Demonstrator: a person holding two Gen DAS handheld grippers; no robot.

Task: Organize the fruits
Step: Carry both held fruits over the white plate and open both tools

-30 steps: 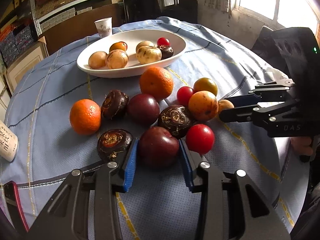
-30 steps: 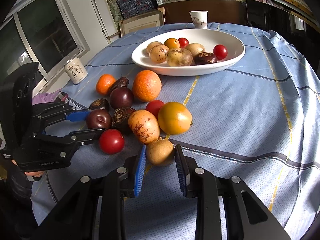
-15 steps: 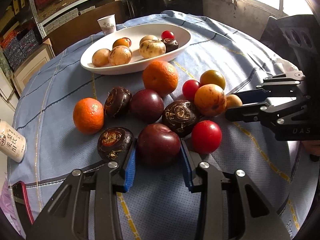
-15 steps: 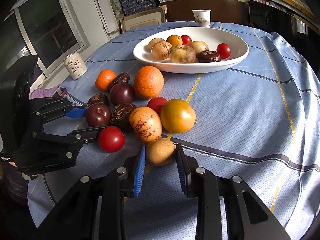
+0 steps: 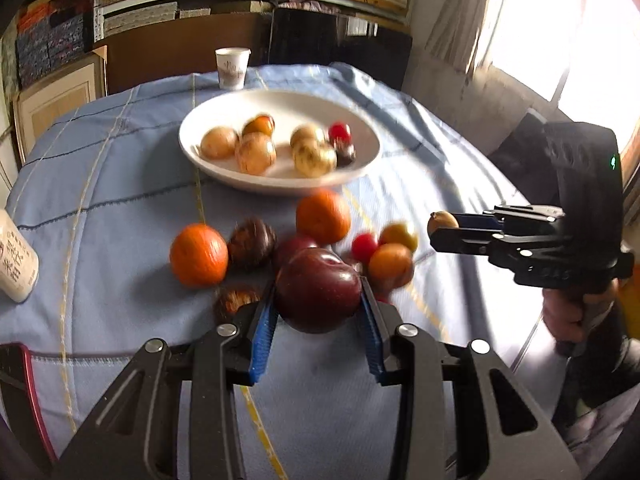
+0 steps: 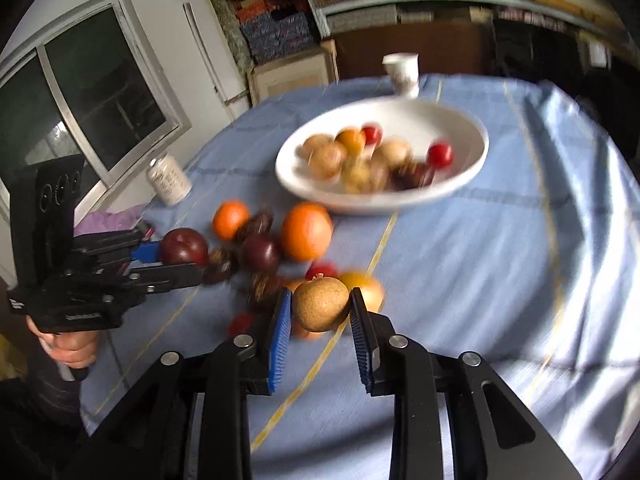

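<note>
My left gripper [image 5: 318, 300] is shut on a dark red plum [image 5: 316, 280] and holds it clear above the blue cloth. In the right wrist view that plum [image 6: 184, 246] sits in the left gripper [image 6: 182, 259] at the left. A small brown round fruit [image 6: 320, 304] is held off the table by my right gripper [image 6: 320, 300], which is shut on it. The left wrist view shows this fruit [image 5: 442, 221] at the right gripper's tips [image 5: 445, 229]. Beyond both stands a white bowl [image 5: 280, 186] with several fruits. Loose oranges [image 5: 199, 256], dark fruits and tomatoes lie between.
A paper cup [image 5: 233, 68] stands behind the bowl. A white can [image 5: 16, 264] is at the table's left edge, with a dark red-edged object [image 5: 20, 364] near the front left corner. Shelves and a window surround the round table.
Both grippers have risen, lifting the plum and the brown fruit off the cloth. The heap of loose fruit now lies below and behind them.
</note>
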